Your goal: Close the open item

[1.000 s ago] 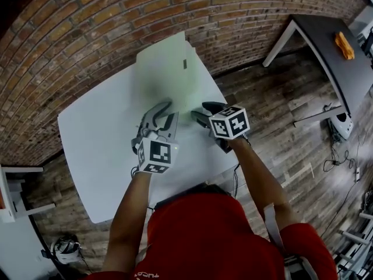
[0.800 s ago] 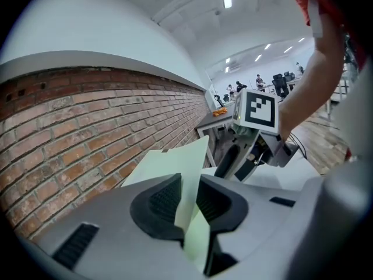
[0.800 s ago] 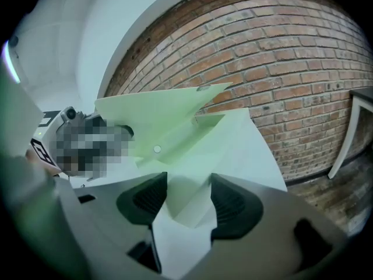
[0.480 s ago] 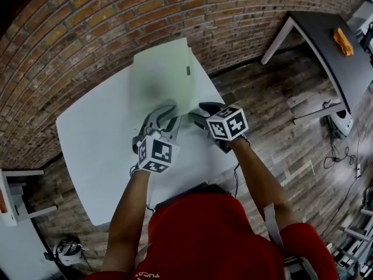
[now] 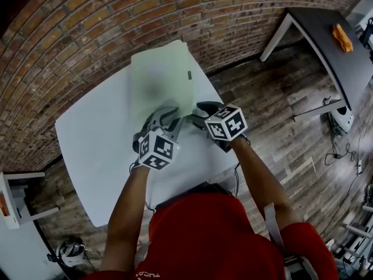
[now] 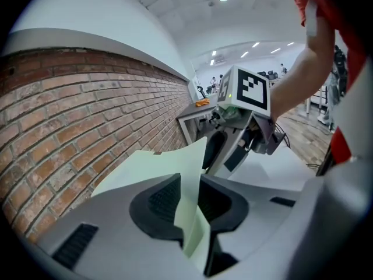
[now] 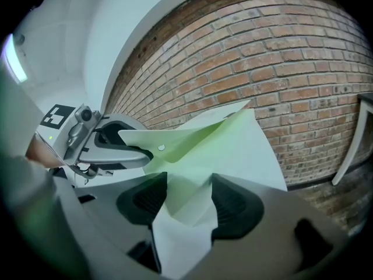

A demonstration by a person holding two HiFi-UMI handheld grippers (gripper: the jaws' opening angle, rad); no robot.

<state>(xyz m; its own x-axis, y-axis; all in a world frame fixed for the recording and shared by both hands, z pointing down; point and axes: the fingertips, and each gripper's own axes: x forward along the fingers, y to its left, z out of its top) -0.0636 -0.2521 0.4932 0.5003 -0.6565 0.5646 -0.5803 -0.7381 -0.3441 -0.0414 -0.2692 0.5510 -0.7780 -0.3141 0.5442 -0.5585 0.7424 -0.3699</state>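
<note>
A pale green paper folder (image 5: 160,80) lies on the white table (image 5: 93,133), its top cover lifted off the sheet below. My left gripper (image 5: 166,116) is at the folder's near edge. In the left gripper view the thin green cover (image 6: 187,174) stands upright between the two dark pads, which pinch it. My right gripper (image 5: 198,112) is at the folder's near right corner. In the right gripper view its jaws stand apart, with a folded green corner (image 7: 192,206) lying loose between them. Each gripper also shows in the other's view.
A brick wall (image 5: 116,16) runs close behind the table. To the right stand a dark table (image 5: 332,45) carrying an orange object (image 5: 344,37) and a white device (image 5: 341,121) with cables on the wooden floor. The table's right edge is close to my right gripper.
My left gripper has edged forward and turned a little at the folder's near edge. The folder has shifted slightly left. My right gripper has hardly moved.
</note>
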